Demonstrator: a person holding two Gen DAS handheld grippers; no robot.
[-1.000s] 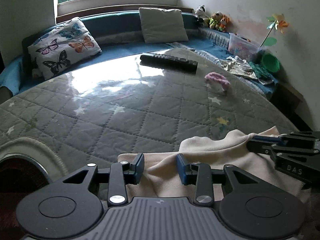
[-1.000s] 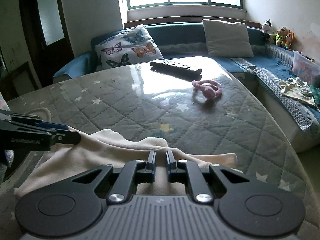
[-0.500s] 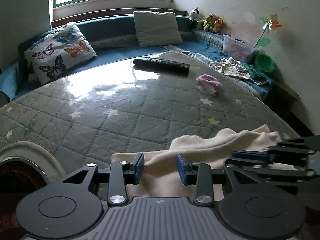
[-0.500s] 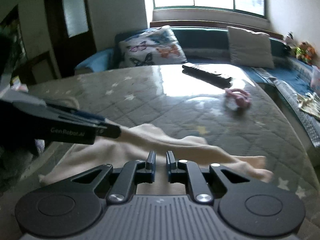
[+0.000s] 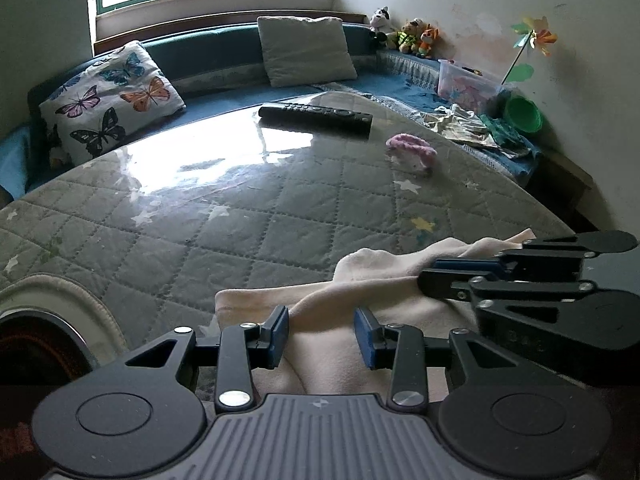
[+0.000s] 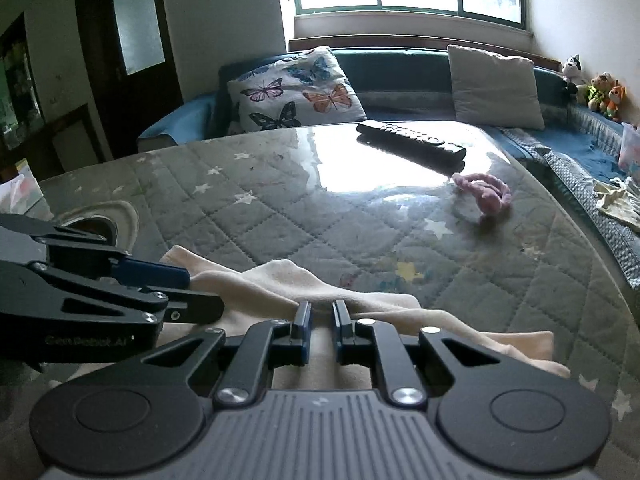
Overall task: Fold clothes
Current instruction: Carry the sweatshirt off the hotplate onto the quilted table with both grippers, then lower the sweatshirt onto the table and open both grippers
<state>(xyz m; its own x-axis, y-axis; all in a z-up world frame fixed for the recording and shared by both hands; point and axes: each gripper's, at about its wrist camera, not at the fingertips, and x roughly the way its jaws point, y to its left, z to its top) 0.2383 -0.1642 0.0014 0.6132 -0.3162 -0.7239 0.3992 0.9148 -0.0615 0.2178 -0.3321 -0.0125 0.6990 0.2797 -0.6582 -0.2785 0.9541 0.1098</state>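
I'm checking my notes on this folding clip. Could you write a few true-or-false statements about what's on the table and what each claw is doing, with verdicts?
1. The left claw is open around a fold of the cream garment. True.
2. The right claw is spread wide, away from the garment. False: its fingers are nearly together over the cloth.
3. A remote control lies on the quilted table cover. True.
4. The pink knitted item sits on the garment. False: it lies apart, farther up the table.

A home living room: cushioned corner sofa [image 6: 404, 76], butterfly pillow [image 5: 108, 100], remote control [image 5: 316, 117], stuffed toys [image 5: 412, 36].
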